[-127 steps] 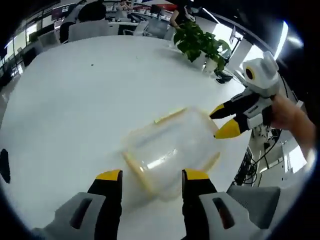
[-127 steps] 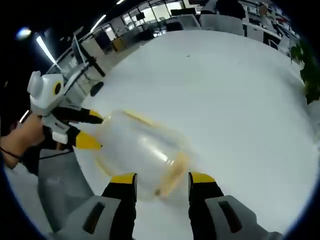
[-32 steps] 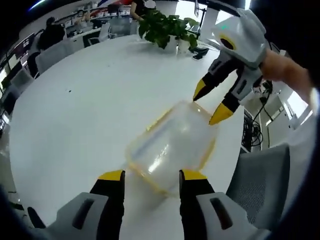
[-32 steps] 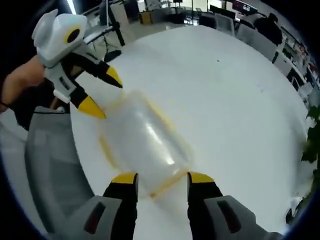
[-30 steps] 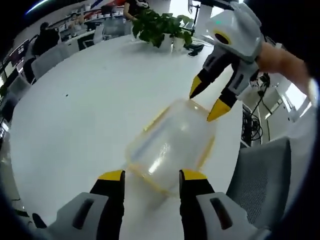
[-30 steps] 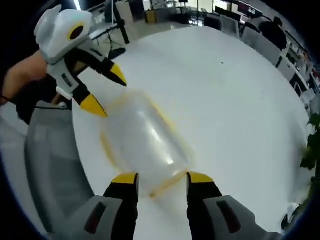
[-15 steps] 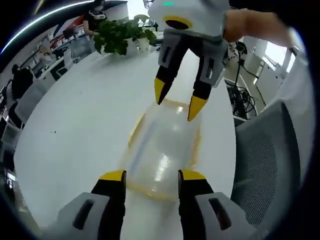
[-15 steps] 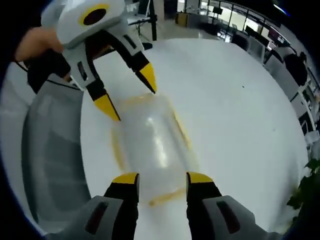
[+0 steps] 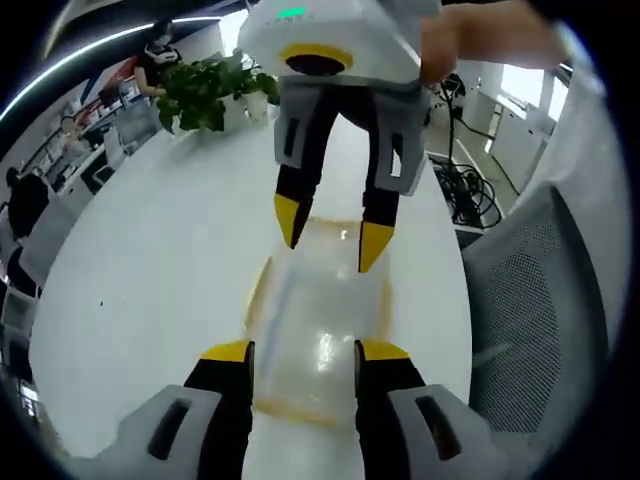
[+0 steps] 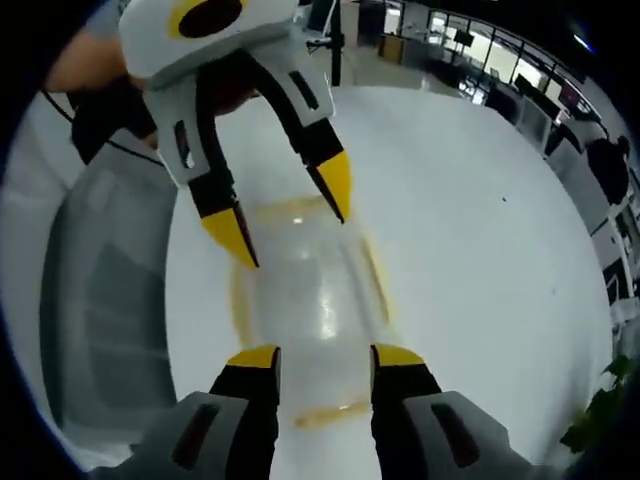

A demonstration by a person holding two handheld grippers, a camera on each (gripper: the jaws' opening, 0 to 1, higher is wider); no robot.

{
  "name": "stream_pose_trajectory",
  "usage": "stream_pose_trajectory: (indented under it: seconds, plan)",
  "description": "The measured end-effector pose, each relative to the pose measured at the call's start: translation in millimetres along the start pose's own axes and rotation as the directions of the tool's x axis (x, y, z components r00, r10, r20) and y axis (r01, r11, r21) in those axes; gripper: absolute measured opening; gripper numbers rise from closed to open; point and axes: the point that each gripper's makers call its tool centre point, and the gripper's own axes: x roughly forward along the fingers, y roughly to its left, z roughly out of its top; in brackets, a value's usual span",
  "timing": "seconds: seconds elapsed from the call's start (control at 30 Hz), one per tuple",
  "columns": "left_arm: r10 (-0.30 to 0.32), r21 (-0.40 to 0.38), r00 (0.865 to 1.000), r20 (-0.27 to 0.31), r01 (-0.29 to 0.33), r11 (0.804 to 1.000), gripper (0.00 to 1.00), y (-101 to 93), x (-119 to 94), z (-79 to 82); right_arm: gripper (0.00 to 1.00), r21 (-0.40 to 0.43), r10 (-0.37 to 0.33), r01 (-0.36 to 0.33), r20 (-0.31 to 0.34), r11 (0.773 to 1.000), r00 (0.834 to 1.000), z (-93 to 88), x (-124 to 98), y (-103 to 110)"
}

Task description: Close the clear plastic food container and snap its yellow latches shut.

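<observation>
The clear plastic container with its yellow rim lies on the white table, its lid on top. My left gripper is open, and the container's near end sits between its yellow tips. Opposite it, my right gripper hangs open over the far end, tips pointing down at the lid. In the right gripper view the same container runs from my right gripper up to my left gripper, both open. A hand holds each gripper. I cannot make out whether the latches are snapped.
A grey mesh chair stands close by the table's edge, also in the right gripper view as the chair. A potted plant sits at the table's far side. Cables lie on the floor. Desks and people are far behind.
Both grippers have swung round to face each other along the container's length. Each has closed in over its end of the lid. The container has stayed on the table.
</observation>
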Motion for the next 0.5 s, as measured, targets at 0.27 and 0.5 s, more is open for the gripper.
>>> stream_pose_trajectory:
  seconds: [0.27,0.5]
  plan:
    - [-0.026,0.032,1.000,0.004,0.026,0.999,0.38,-4.6,9,6.8,0.34,-0.029,0.019,-0.018,0.026,0.999,0.999,15.2,6,3]
    - [-0.037,0.034,0.999,0.011,0.037,0.999,0.37,-9.1,11,8.4,0.34,-0.032,0.030,-0.028,0.046,0.999,0.998,23.5,10,6]
